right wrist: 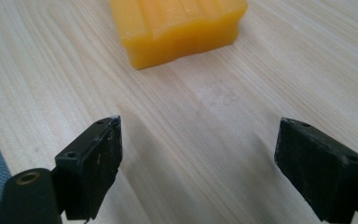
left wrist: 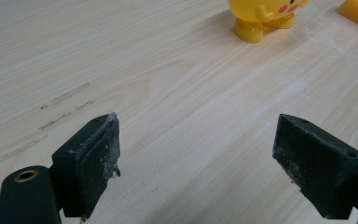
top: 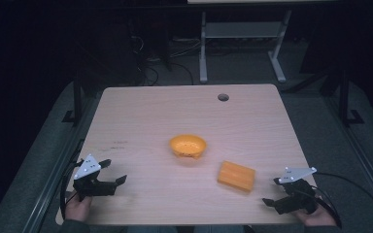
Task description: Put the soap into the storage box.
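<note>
At the near edge of the pale wood-grain table (top: 141,104), the left gripper (top: 112,172) and the right gripper (top: 271,191) are seen held low in the person's hands, one at each near corner. The jaws of both are set wide apart and nothing is held between them; bare table is seen between the pads in both gripper views.

Just ahead of the right gripper, the orange ribbed rectangular block (right wrist: 177,25) is found lying flat on the table, apart from the jaws. It is judged to be light and somewhat soft, like foam or wax, with a waxy surface that may slip. A hold across its two long straight sides is judged best, with moderate pressure so that it is not dented.

Farther off, near the table's middle, the small orange plastic bowl with a cartoon face and stubby feet (top: 188,145) is seen standing upright, well apart from the block. It is judged light and stiff, and liable to tip if nudged at the rim
</note>
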A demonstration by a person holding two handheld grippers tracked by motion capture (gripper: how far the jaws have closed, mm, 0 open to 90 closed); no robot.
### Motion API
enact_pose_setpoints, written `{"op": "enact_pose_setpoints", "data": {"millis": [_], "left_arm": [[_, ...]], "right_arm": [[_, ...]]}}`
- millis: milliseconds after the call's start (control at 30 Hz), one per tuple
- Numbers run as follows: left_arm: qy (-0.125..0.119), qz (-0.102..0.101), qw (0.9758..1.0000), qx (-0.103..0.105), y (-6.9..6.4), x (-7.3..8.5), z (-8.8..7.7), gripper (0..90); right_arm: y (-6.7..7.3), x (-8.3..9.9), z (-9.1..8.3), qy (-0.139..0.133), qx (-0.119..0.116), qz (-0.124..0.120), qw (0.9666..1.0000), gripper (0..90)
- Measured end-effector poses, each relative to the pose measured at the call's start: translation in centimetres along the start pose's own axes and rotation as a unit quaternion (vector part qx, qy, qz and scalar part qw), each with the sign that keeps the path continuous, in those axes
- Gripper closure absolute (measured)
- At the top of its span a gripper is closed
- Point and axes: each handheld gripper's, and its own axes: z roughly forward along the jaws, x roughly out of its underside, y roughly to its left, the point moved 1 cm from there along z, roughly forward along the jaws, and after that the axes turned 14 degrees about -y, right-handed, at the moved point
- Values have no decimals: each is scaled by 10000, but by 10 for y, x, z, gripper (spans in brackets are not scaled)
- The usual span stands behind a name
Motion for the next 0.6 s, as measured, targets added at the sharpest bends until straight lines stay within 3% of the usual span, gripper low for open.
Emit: {"op": "enact_pose_setpoints", "data": {"millis": [600], "left_arm": [[-58, -16, 10000, 2, -2, -1, -3, 143]], "right_arm": [[2, -21, 7, 289, -169, -182, 9993, 143]]}}
